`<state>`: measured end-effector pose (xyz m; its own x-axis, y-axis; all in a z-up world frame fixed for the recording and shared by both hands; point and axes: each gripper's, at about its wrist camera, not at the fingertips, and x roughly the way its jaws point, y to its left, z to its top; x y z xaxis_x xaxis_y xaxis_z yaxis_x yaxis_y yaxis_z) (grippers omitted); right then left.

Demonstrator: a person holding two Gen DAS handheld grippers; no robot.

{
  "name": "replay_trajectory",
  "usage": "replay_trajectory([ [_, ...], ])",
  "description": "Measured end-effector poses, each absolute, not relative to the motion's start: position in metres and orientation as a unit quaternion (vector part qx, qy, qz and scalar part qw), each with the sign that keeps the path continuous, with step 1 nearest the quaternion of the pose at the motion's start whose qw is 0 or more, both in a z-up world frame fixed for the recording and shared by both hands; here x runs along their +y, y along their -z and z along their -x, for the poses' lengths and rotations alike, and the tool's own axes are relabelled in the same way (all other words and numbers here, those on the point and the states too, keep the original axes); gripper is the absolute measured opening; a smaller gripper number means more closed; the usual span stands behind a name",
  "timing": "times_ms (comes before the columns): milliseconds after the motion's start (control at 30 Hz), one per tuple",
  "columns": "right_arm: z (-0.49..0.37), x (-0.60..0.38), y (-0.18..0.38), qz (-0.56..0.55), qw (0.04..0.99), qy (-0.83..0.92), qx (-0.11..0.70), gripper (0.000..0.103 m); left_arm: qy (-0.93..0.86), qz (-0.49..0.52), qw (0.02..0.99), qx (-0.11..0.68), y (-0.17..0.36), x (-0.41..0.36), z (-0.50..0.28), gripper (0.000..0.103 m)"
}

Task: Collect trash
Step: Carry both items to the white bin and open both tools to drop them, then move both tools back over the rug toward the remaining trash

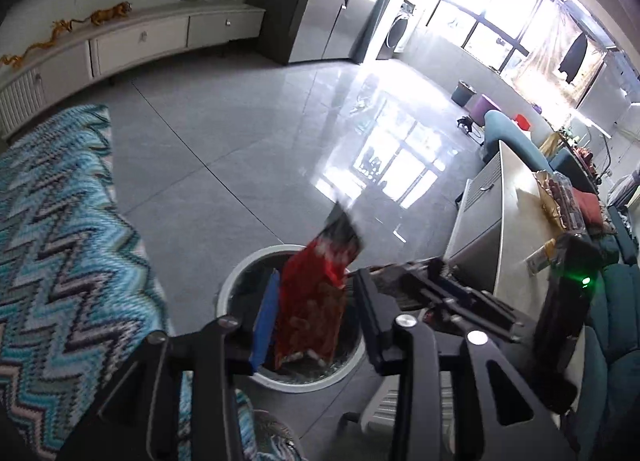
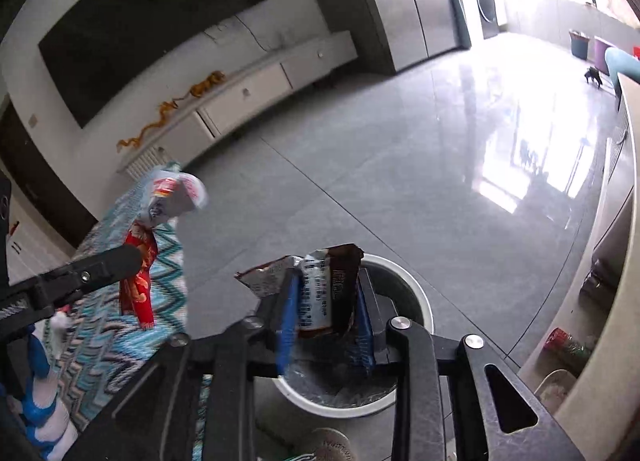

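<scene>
Both grippers hang right over the white trash bin [image 1: 256,257] so stuff drops straight in. Left gripper [image 1: 312,317] has its jaws slack around a red snack wrapper [image 1: 316,301]; right gripper [image 2: 326,309] is loose around a brown wrapper [image 2: 328,289].

Both tools [image 1: 316,313] [image 2: 326,317] — jaws parted, downward-tilted

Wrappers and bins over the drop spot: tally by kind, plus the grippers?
Red snack wrapper: 1
Brown and white wrapper: 1
White round bin: 1
Grippers: 2, left gripper and right gripper
Total: 5
</scene>
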<state>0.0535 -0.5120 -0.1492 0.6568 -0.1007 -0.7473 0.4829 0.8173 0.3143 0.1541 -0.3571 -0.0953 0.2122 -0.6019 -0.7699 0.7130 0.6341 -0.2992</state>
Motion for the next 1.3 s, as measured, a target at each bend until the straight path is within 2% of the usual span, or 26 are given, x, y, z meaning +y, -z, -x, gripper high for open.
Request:
replay_trajectory([
  [33,-0.058,-0.512,0.155,-0.255,0.872,0.167,0.384,0.05,0.423,-0.059,0.777,0.463,0.097,-0.36,-0.155,0.053],
  [67,-0.061,-0.513,0.16,-0.257,0.868,0.168,0.39,0.052,0.422,-0.057,0.777,0.463,0.1,-0.363,-0.157,0.056],
  [267,-0.056,-0.519,0.17,-0.272,0.862,0.173,0.391,0.052,0.409,-0.069,0.789,0.453,0.1,-0.365,-0.151,0.056],
  [433,-0.042,-0.513,0.157,-0.276,0.868,0.175,0.375,0.052,0.368,-0.092,0.83,0.409,0.077,-0.347,-0.133,0.056],
  [767,-0.02,-0.475,0.099,-0.256,0.896,0.156,0.327,0.057,0.281,-0.114,0.897,0.322,0.026,-0.295,-0.095,0.059],
  [900,-0.012,-0.455,0.072,-0.244,0.909,0.142,0.307,0.058,0.254,-0.112,0.913,0.3,0.01,-0.268,-0.086,0.06],
  [1033,-0.006,-0.435,0.048,-0.23,0.92,0.128,0.291,0.06,0.231,-0.106,0.926,0.278,-0.005,-0.238,-0.074,0.065],
  [1300,0.007,-0.393,0.009,-0.2,0.937,0.1,0.269,0.06,0.209,-0.088,0.943,0.245,-0.03,-0.185,-0.055,0.066],
])
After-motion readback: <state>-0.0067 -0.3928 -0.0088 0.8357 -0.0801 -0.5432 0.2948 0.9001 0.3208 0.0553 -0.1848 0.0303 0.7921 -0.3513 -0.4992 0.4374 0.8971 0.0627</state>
